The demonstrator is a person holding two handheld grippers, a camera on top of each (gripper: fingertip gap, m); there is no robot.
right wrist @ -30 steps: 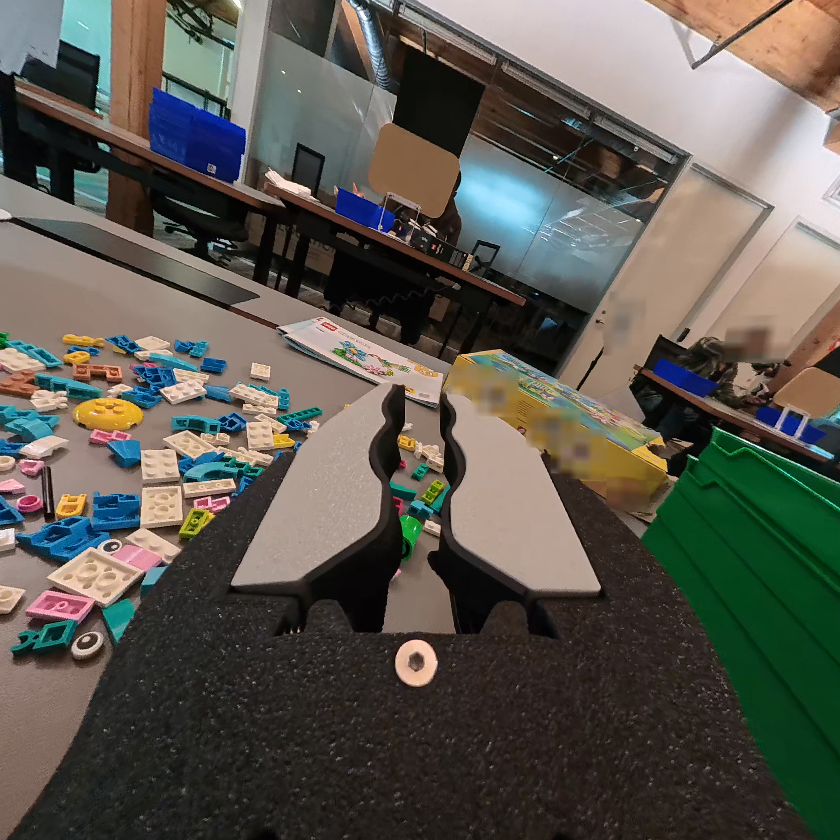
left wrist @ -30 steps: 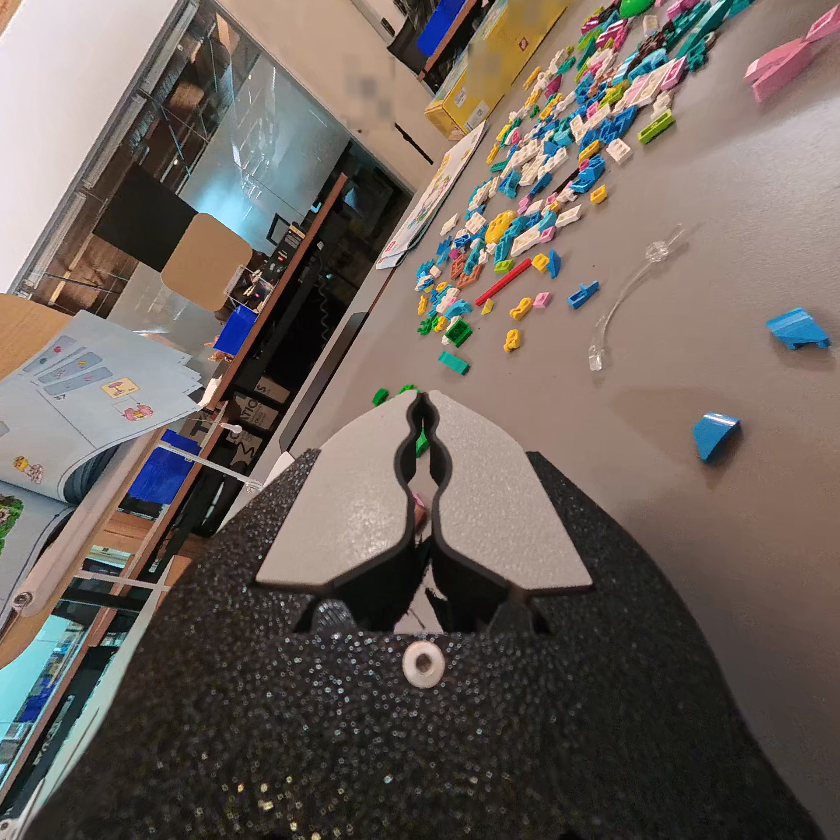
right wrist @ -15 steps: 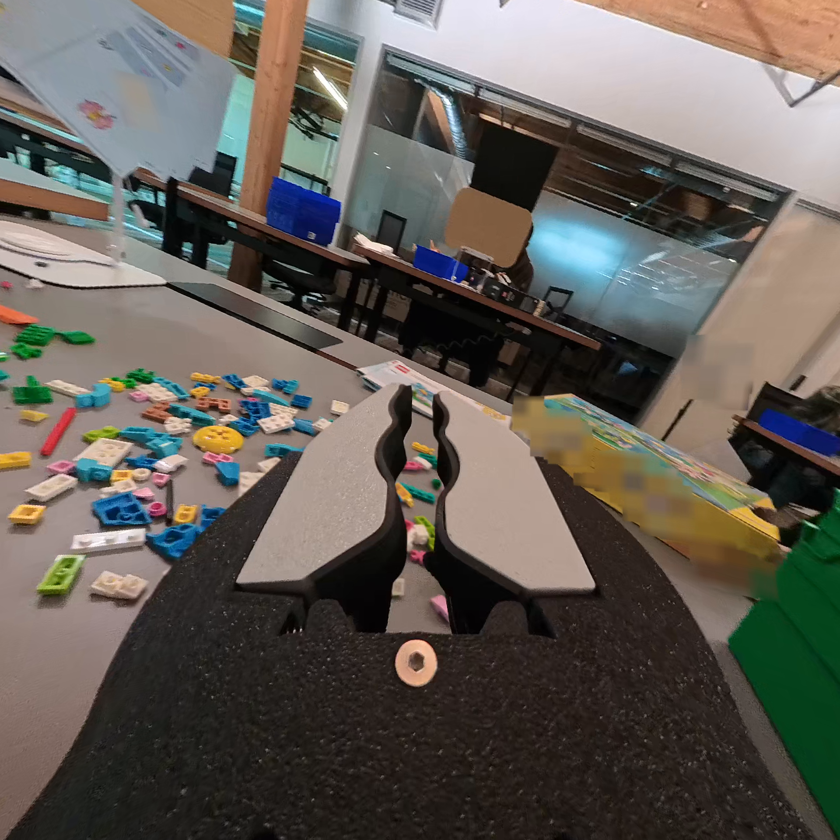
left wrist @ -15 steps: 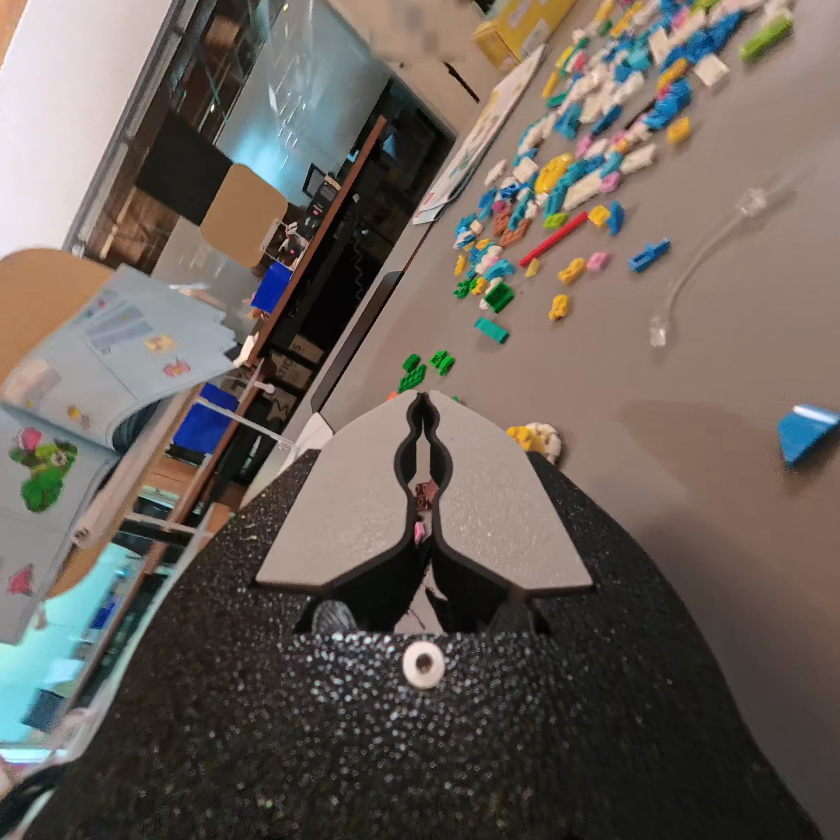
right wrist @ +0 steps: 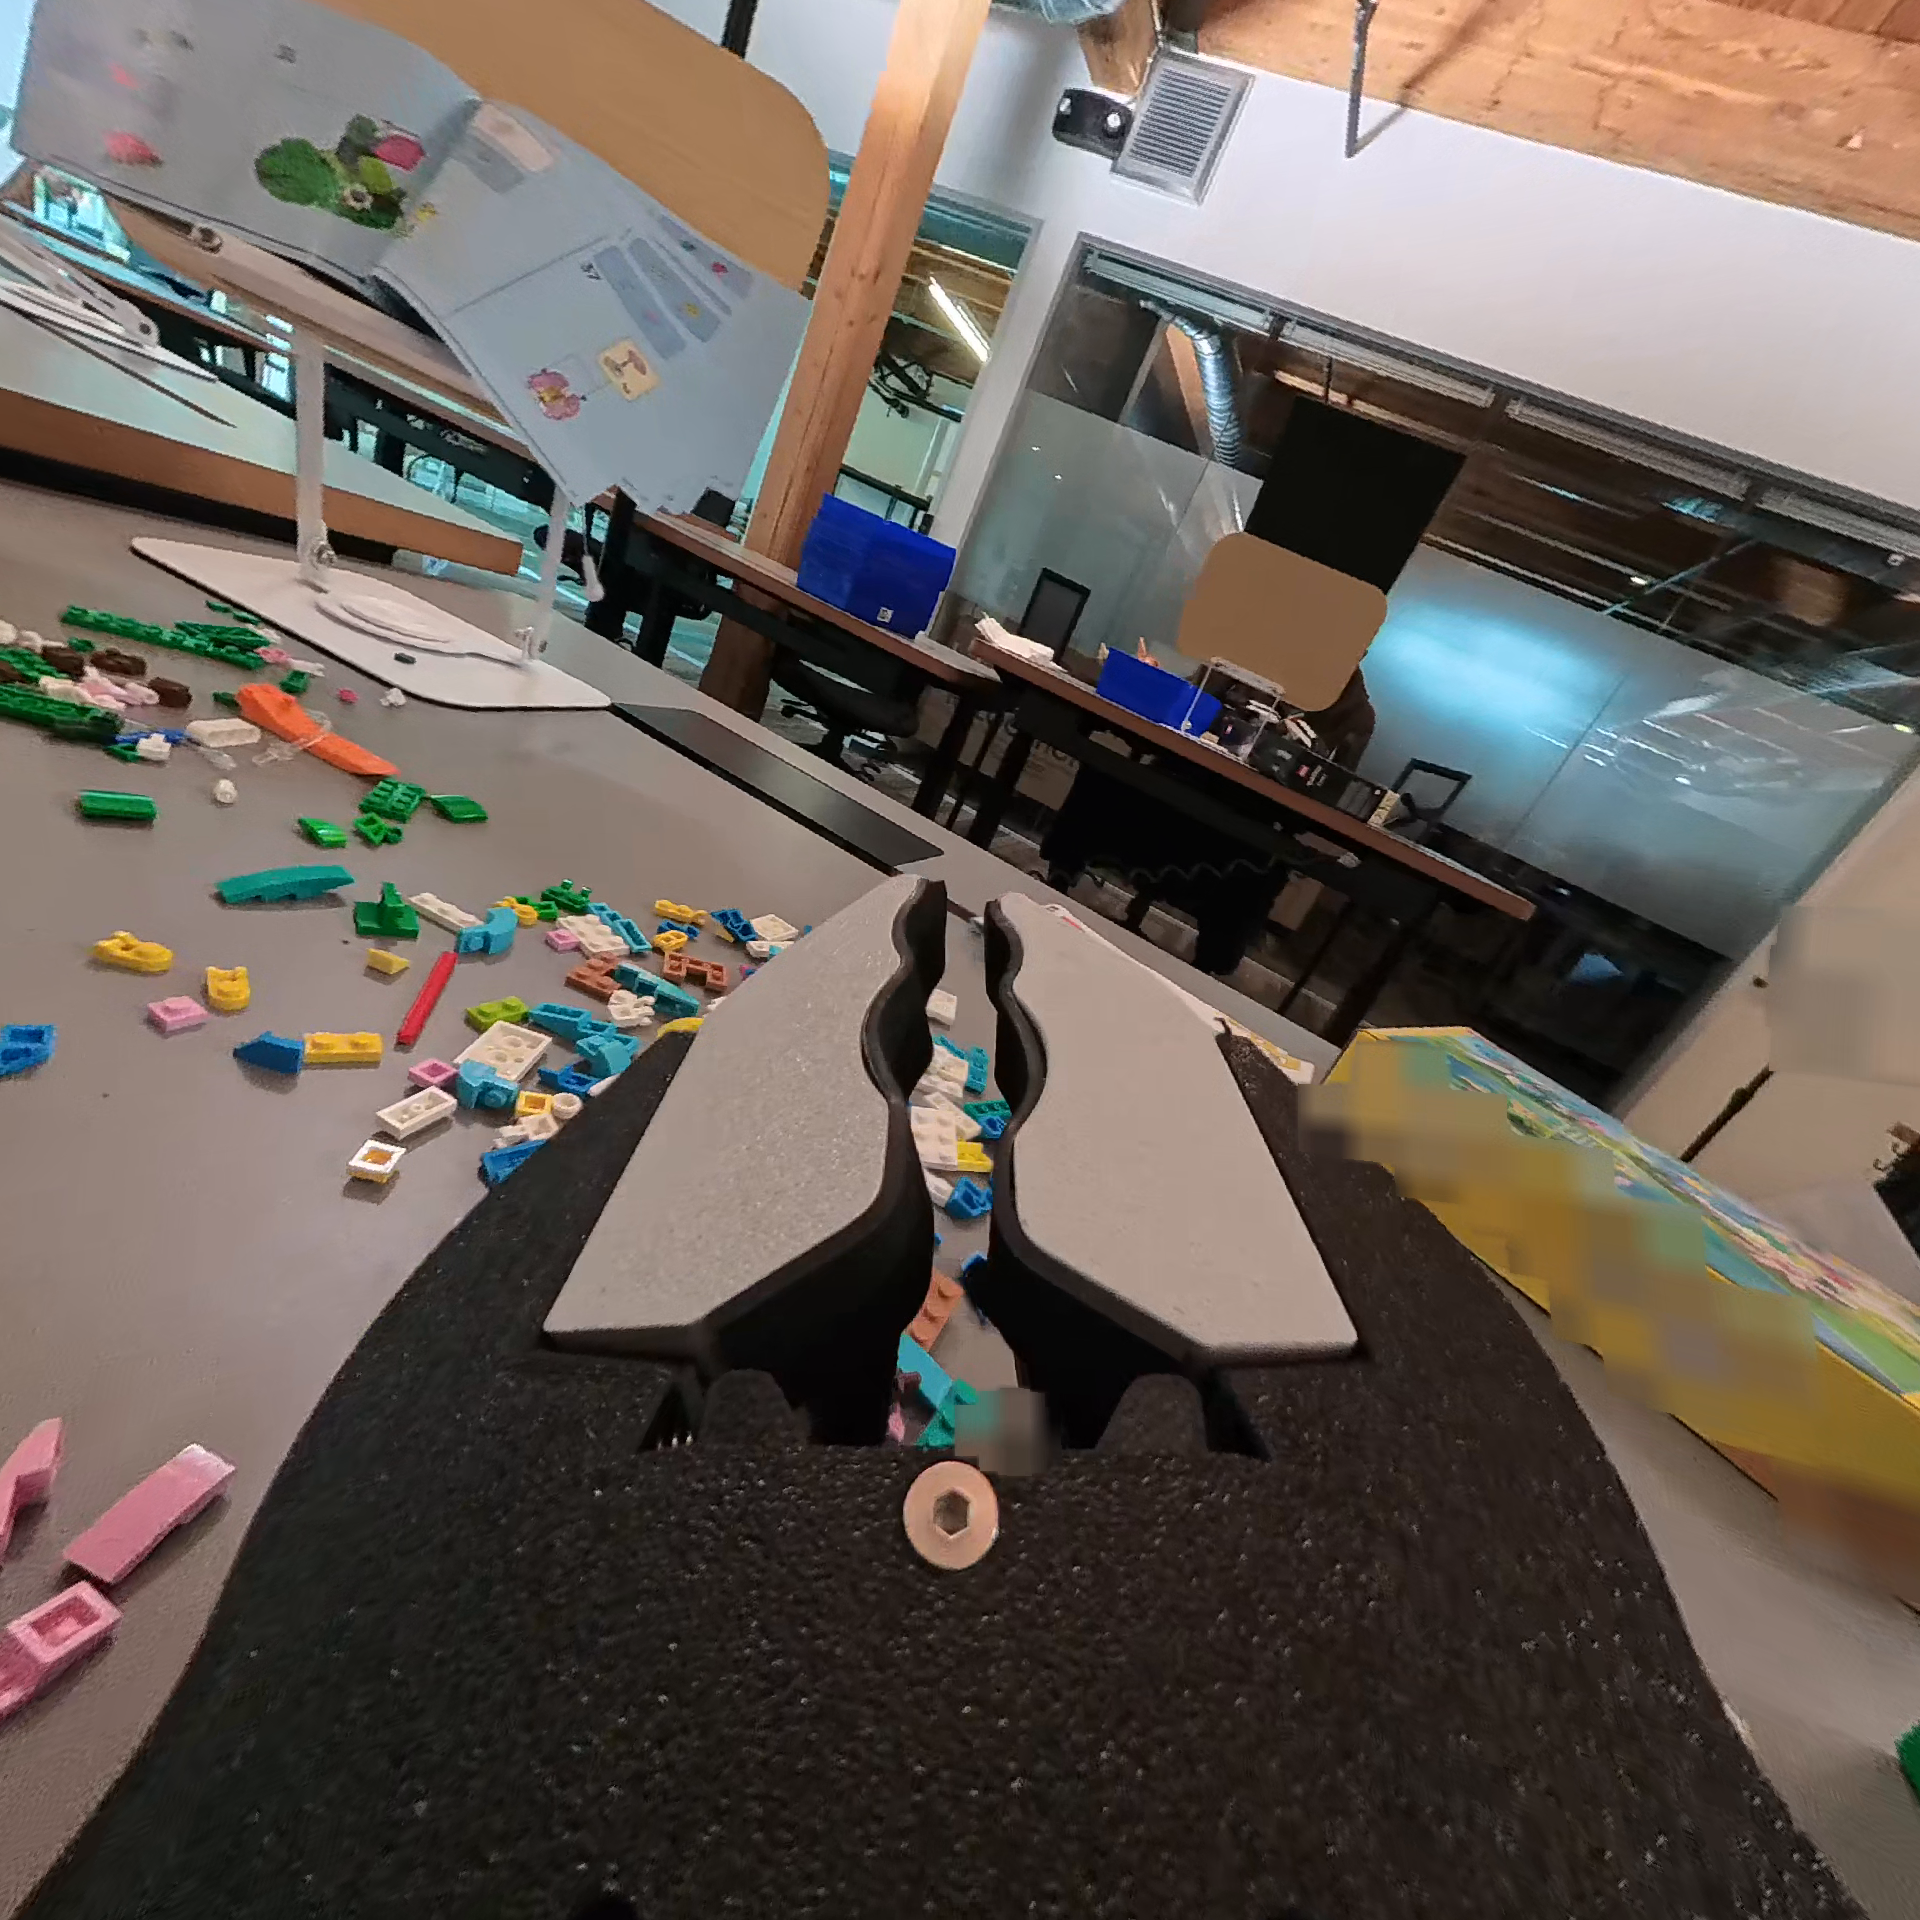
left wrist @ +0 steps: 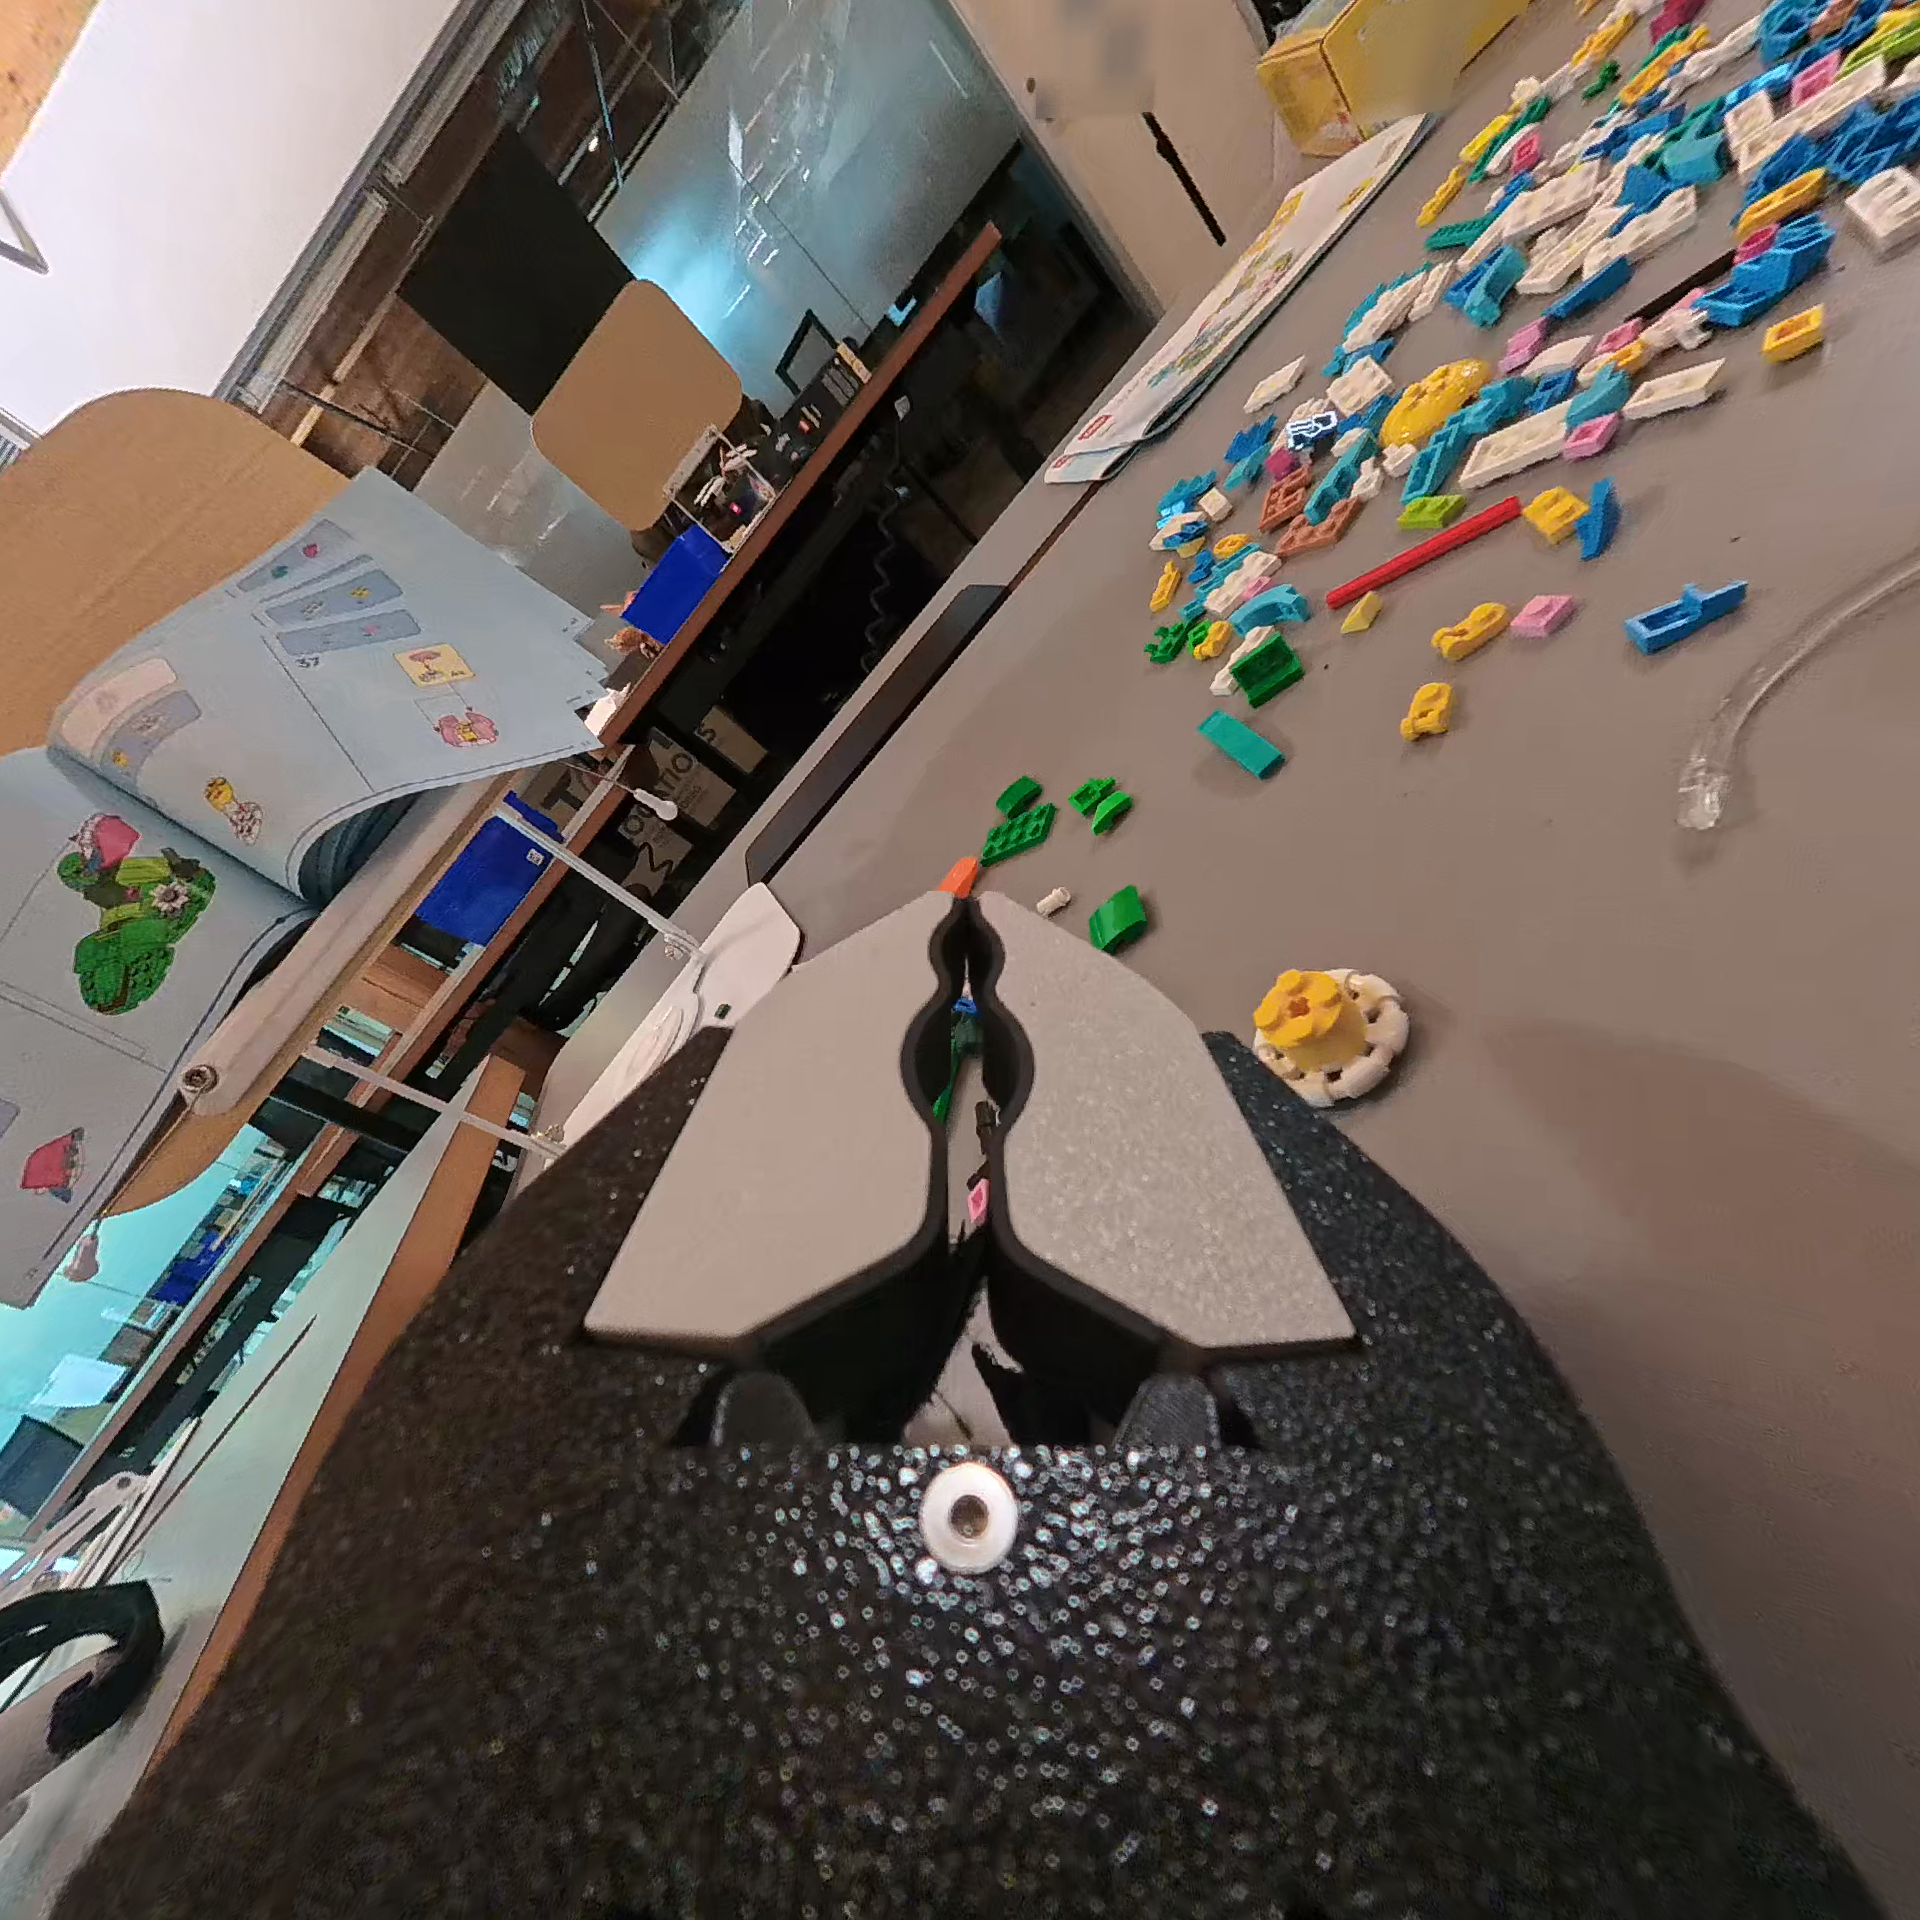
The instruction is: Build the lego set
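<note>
Loose Lego pieces [left wrist: 1538, 312] in blue, white, yellow and pink lie scattered on the grey table [left wrist: 1558, 1195]; they also show in the right wrist view [right wrist: 582, 997]. My left gripper [left wrist: 961, 914] is shut, its tips touching, low over the table. A small pink bit [left wrist: 977, 1205] shows in its slit; I cannot tell if it is gripped. A yellow round piece on a white disc [left wrist: 1330, 1029] sits just right of it. My right gripper [right wrist: 966, 904] is slightly open and empty above the pile.
An open instruction booklet [left wrist: 312, 665] hangs on a white stand [right wrist: 395, 634] at the table's far left. A yellow box [right wrist: 1621, 1226] lies to the right. Green pieces [left wrist: 1018, 831], an orange piece [right wrist: 312, 732], a clear curved piece [left wrist: 1766, 686] and pink bricks [right wrist: 145, 1507] lie around. Tip to tip, the grippers are about 30 centimeters apart. About 12 centimeters separates my left fingertips from the clear curved piece [left wrist: 1766, 686].
The left gripper swung left, staying shut; the blue wedges left view and the yellow-and-white round piece came in. The right gripper swung left and its jaws narrowed; the booklet stand came into view.
</note>
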